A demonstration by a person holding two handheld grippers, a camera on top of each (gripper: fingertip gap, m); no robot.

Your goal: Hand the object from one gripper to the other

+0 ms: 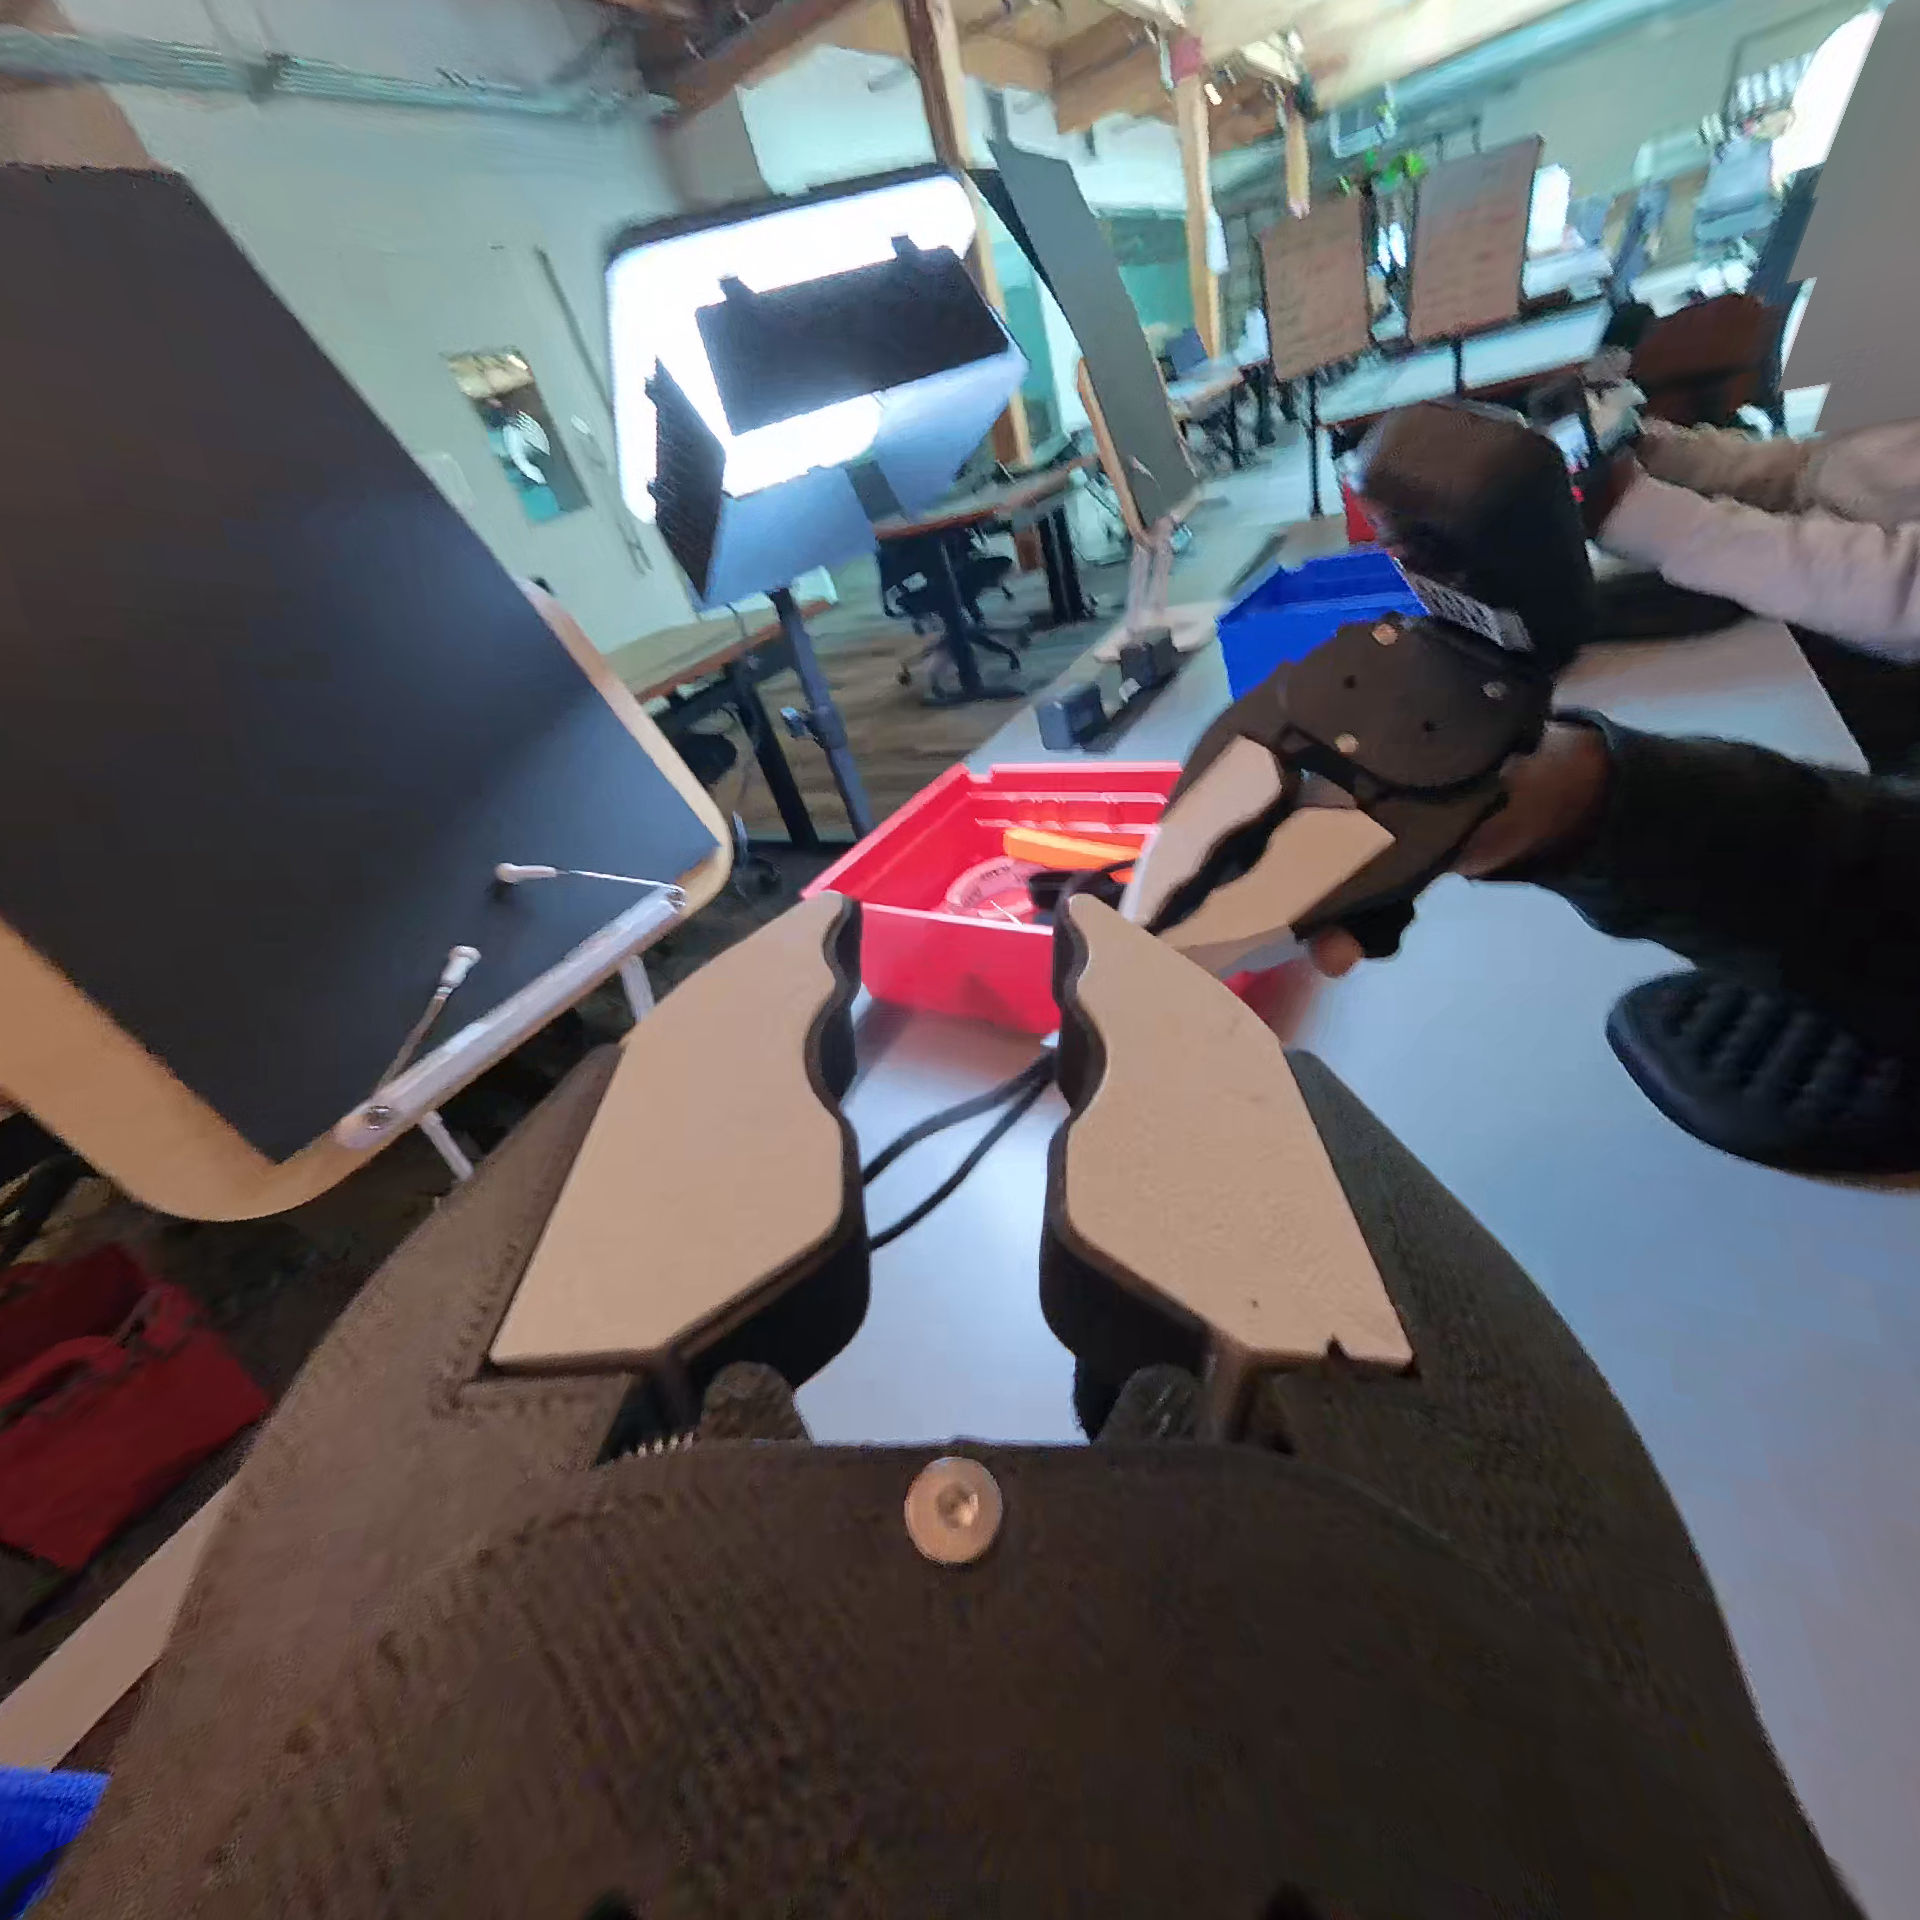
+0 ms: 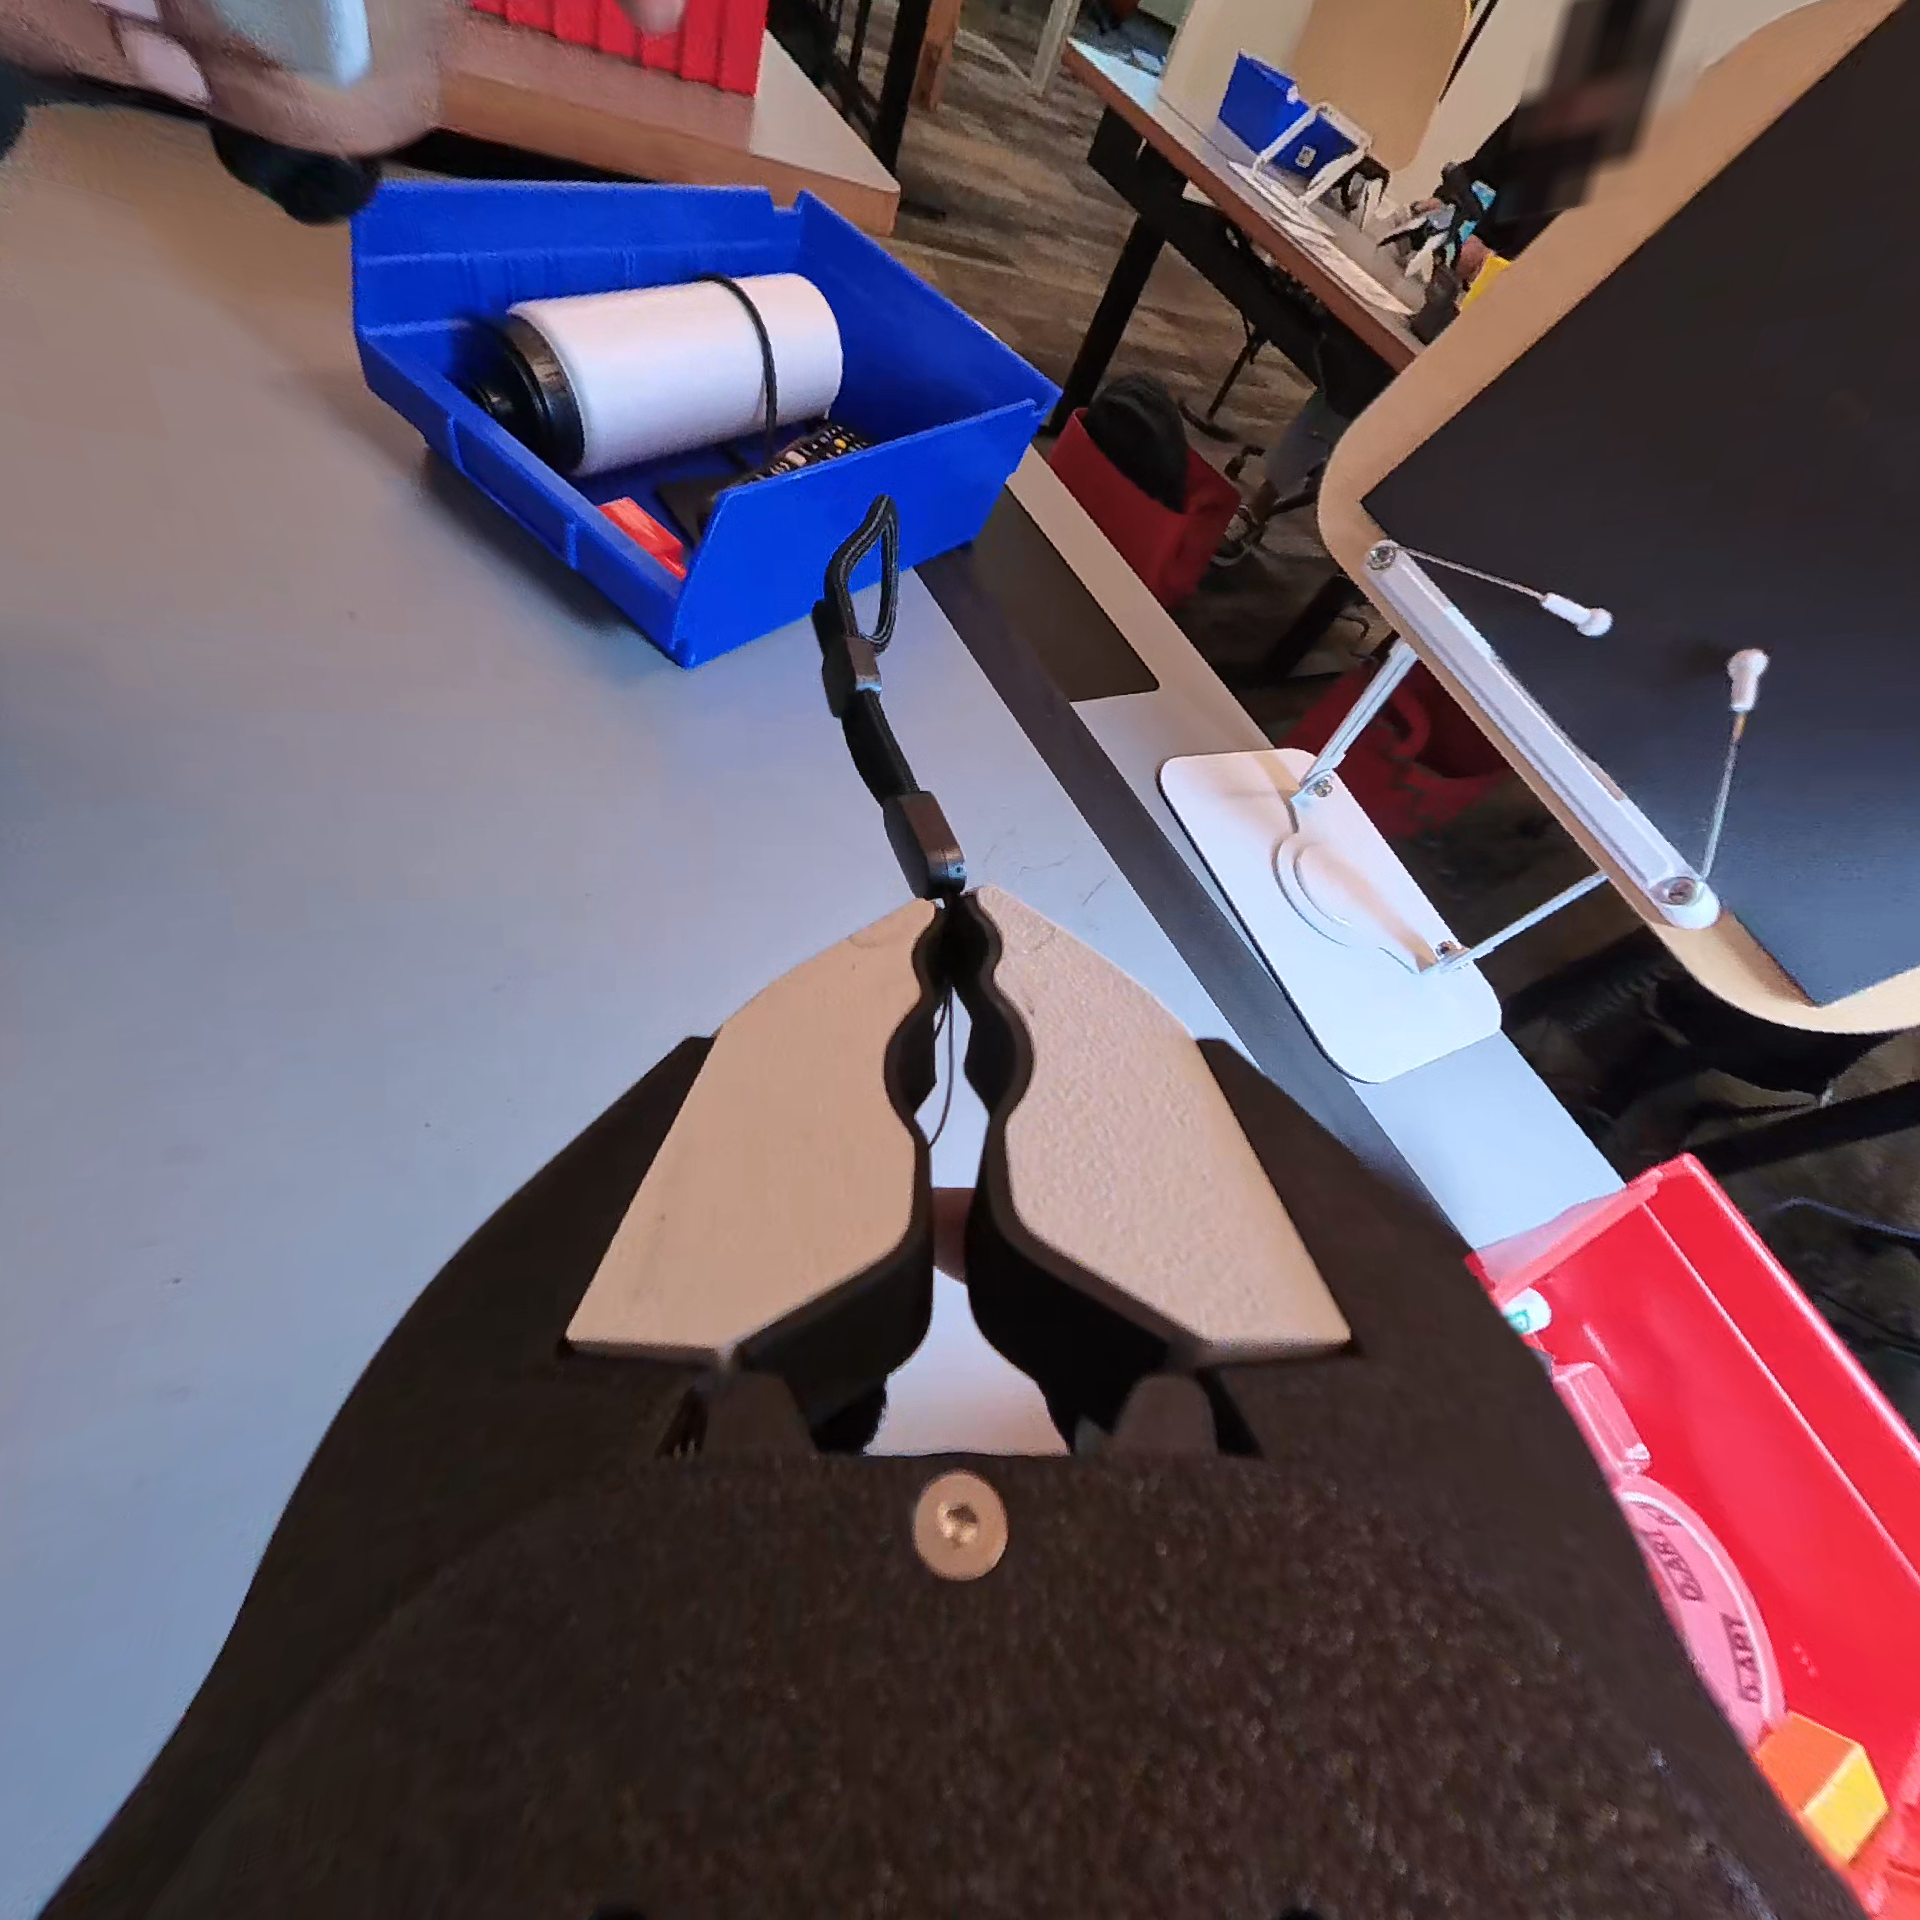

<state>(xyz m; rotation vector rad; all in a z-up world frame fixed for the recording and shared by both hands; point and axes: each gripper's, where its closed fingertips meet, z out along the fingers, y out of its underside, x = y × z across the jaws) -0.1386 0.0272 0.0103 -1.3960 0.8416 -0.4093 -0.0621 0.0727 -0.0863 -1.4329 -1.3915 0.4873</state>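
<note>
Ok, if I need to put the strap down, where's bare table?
The grey table lies bare left of the right gripper and below the blue bin. Crowded: the edge strip on the right, with the white stand base and red bin. The strap hangs toward the blue bin.

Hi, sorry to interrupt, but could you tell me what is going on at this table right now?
A person holds a pair of tongs in each hand over a grey table. The right tongs are shut on a black strap, which sticks out past their tips toward a blue bin. The left tongs are open and hold nothing, pointing toward a red tray; the strap's cords trail between their fingers. The handover is not yet done.
</note>
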